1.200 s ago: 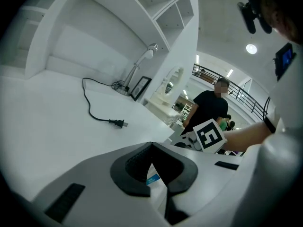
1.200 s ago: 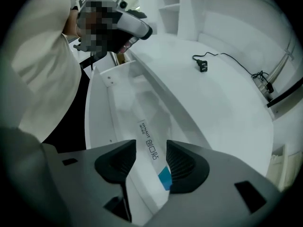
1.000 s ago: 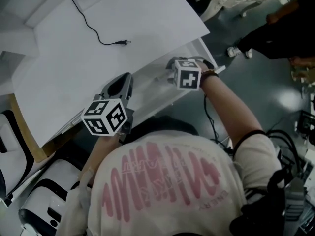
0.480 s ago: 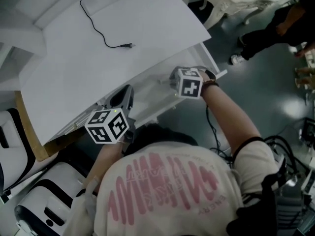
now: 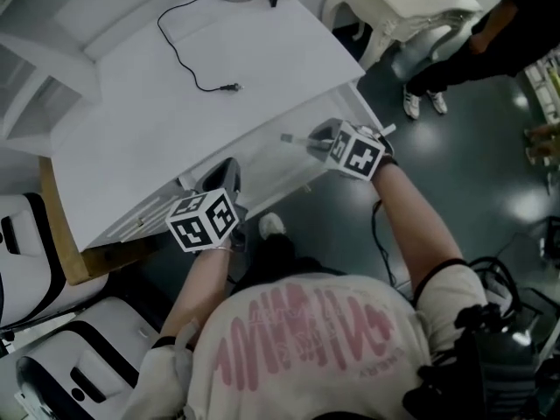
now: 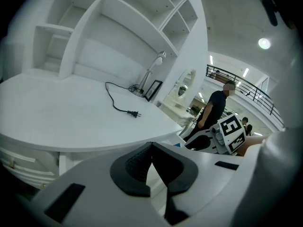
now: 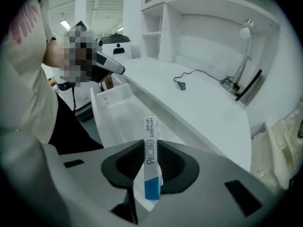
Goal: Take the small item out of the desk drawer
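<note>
The right hand-held gripper (image 7: pixel 150 145) is pinching the small item (image 7: pixel 150 167), a slim white-and-blue packet. Its long axis is running out past the fingertips, over the open drawer (image 7: pixel 102 112), with the desk (image 7: pixel 203 108) just beyond. The left hand-held gripper (image 6: pixel 151 148) is waiting by the drawer front, jaws together (nothing showing between them). Earlier the packet was lying in the drawer between wide jaws; they have just been closing on it.

"HYNAUT" stands in small dark print on the slim white-and-blue box (image 7: pixel 151 157), lengthwise, above larger characters I cannot read.
</note>
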`<control>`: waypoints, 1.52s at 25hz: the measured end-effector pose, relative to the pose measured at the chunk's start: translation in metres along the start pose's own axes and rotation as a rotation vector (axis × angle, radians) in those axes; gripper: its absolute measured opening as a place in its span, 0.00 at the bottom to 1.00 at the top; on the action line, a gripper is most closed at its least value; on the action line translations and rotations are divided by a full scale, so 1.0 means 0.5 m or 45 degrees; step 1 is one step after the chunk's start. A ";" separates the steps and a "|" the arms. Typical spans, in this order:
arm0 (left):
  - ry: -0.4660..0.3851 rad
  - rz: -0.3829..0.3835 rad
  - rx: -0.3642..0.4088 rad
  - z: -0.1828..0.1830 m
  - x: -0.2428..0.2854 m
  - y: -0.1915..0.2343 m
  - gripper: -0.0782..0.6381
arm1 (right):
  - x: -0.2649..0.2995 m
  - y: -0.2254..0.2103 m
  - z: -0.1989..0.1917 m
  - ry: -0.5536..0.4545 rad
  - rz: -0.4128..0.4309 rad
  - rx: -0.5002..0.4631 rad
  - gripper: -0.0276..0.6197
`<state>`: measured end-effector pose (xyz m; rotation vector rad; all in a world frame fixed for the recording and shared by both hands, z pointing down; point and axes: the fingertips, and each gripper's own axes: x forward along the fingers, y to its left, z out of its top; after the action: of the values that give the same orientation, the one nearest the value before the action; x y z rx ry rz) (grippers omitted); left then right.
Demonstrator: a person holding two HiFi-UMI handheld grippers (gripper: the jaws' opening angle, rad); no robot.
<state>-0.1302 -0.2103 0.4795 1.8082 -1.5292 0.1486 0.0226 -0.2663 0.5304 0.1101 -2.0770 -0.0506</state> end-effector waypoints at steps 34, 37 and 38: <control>-0.324 -0.149 0.224 0.100 -0.182 -0.241 0.15 | -0.470 0.079 0.105 -0.821 -0.603 0.709 0.19; -0.339 -0.137 0.268 0.098 -0.207 -0.253 0.15 | -0.503 0.098 0.099 -0.893 -0.615 0.770 0.19; -0.341 -0.132 0.280 0.095 -0.215 -0.257 0.15 | -0.513 0.107 0.097 -0.918 -0.617 0.789 0.19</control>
<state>-0.0635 -0.1521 0.3293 2.1477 -1.6495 0.0250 0.1012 -0.1881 0.2883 1.1108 -2.6599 0.3028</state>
